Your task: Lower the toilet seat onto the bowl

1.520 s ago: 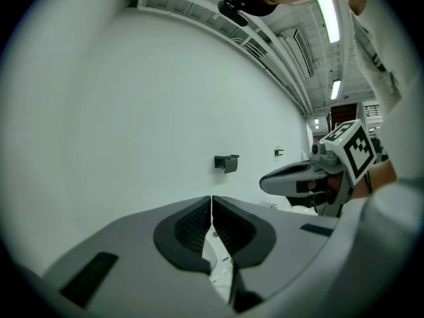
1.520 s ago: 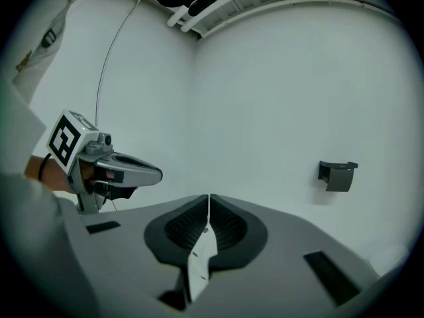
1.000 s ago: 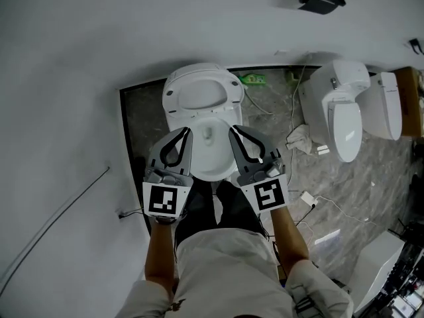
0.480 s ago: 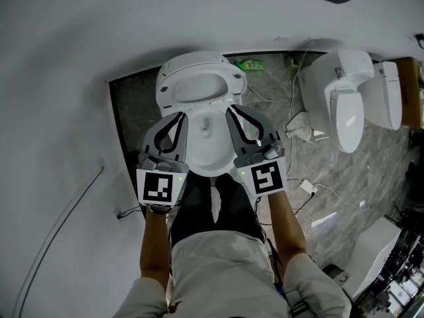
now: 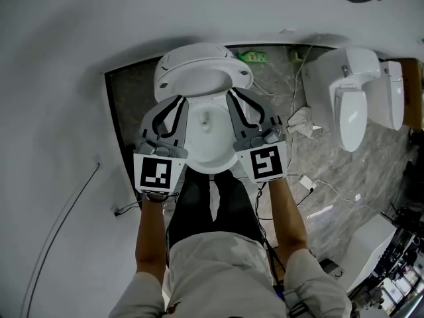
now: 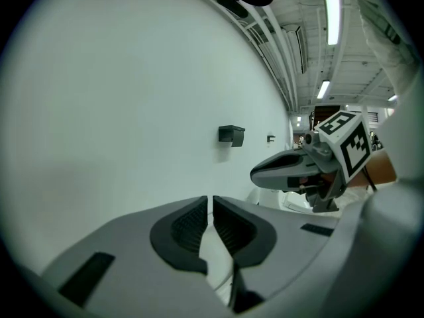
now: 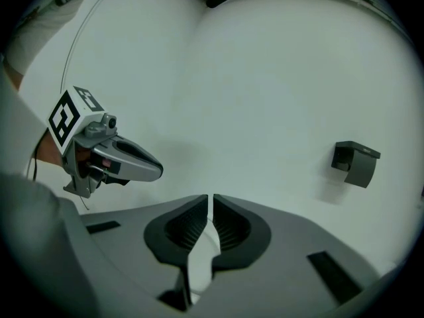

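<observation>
A white toilet stands below me in the head view, with its bowl [image 5: 211, 152] open. Its seat [image 5: 199, 81] and lid are raised at the back. My left gripper [image 5: 177, 101] reaches along the bowl's left side and my right gripper [image 5: 232, 97] along its right side. Both sets of tips are near the foot of the raised seat, and I cannot tell whether they touch it. In the left gripper view the left gripper [image 6: 210, 201] is shut with nothing held. The right gripper [image 7: 211, 199] is likewise shut and empty in its own view. A white edge shows behind each pair of jaws.
Two more white toilets [image 5: 350, 105] stand to the right on the grey marble floor, with cables [image 5: 317, 189] and a crumpled cloth [image 5: 301, 128] between. A white wall runs behind and to the left, bearing a black box [image 7: 356, 162]. The person's legs [image 5: 212, 201] stand before the bowl.
Both grippers have moved forward and down along the bowl's sides toward the raised seat. The seat and lid now look flatter in the head view. Both pairs of jaws stayed shut.
</observation>
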`<action>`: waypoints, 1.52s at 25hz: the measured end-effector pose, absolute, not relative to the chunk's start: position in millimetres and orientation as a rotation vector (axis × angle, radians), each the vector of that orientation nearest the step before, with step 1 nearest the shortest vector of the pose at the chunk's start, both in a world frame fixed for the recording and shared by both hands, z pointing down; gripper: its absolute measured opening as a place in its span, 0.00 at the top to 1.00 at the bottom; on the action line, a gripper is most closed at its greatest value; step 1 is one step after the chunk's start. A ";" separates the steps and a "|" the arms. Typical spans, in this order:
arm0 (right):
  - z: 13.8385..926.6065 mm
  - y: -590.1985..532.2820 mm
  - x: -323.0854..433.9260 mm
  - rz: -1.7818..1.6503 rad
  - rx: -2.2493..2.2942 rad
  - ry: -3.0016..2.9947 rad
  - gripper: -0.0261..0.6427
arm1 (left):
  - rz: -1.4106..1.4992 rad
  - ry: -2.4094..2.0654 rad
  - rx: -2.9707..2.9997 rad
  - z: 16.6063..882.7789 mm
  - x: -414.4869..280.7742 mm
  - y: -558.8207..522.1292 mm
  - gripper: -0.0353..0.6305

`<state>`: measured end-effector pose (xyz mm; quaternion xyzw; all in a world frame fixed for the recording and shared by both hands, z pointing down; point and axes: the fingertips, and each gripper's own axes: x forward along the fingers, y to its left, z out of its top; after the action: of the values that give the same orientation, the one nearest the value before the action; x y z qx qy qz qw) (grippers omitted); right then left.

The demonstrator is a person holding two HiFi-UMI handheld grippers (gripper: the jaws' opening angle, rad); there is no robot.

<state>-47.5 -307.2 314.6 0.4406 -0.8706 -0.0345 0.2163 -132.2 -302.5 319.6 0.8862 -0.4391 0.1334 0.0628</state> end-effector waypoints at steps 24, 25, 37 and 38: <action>412.7 -373.0 -44.7 -0.135 1.090 -2.262 0.75 | 0.556 -1.230 2.745 393.4 -119.2 -370.1 0.84; 414.9 -375.0 -44.0 -0.136 1.083 -2.256 0.74 | 0.559 -1.223 2.743 395.5 -118.3 -372.4 0.81; 437.8 -394.0 -43.6 -0.131 1.018 -2.232 0.67 | 0.630 -1.196 2.764 414.9 -109.4 -392.1 0.71; 439.2 -394.9 -44.4 -0.130 1.014 -2.232 0.67 | 0.636 -1.193 2.768 416.0 -108.3 -392.6 0.71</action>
<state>-44.4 -394.9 439.2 0.3890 -0.8561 -0.0500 0.3367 -108.3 -392.6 416.0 0.8981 -0.3872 0.2064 0.0305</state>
